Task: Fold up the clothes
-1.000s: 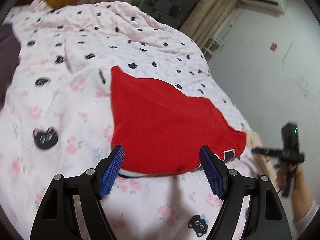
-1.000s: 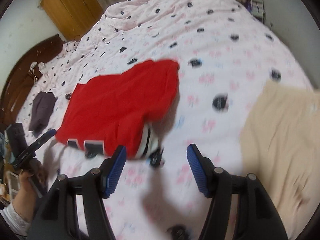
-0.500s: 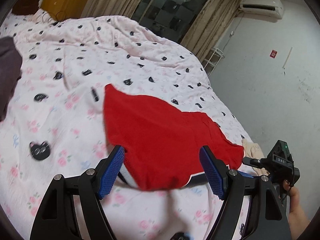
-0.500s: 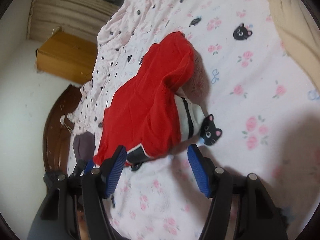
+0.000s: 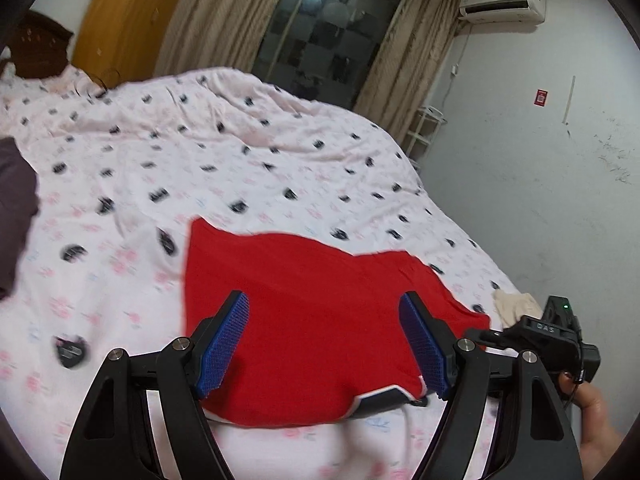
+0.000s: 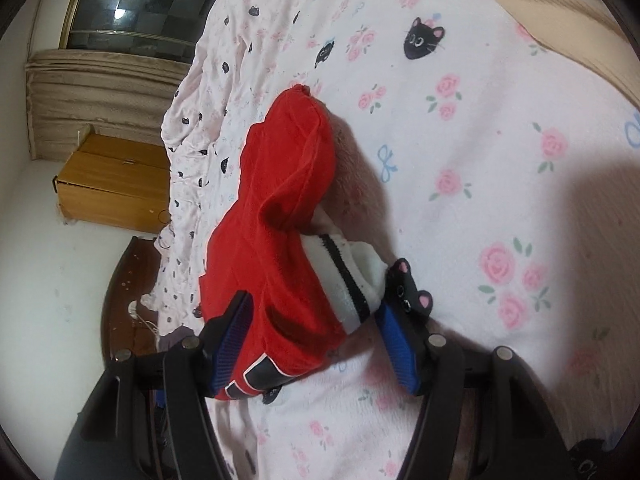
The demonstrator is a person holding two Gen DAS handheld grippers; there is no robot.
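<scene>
A red garment (image 5: 304,308) with a white and black trimmed end lies partly folded on the pink cat-print bed sheet (image 5: 132,168). My left gripper (image 5: 324,344) is open, its blue pads (image 5: 224,344) either side of the garment's near edge. My right gripper (image 6: 316,340) is open over the same garment (image 6: 280,216), close to its white striped end (image 6: 348,276). The right gripper also shows in the left wrist view (image 5: 536,340), held in a hand at the garment's right corner.
A beige garment (image 6: 560,8) lies on the bed at the far right, also seen small in the left wrist view (image 5: 516,308). A dark garment (image 5: 16,208) lies at the left. A wooden wardrobe (image 5: 124,20), curtains and a white wall (image 5: 540,184) surround the bed.
Both grippers have moved in toward the red garment's near edge. The right wrist view has rolled and dropped close to the white striped end. Both stayed open.
</scene>
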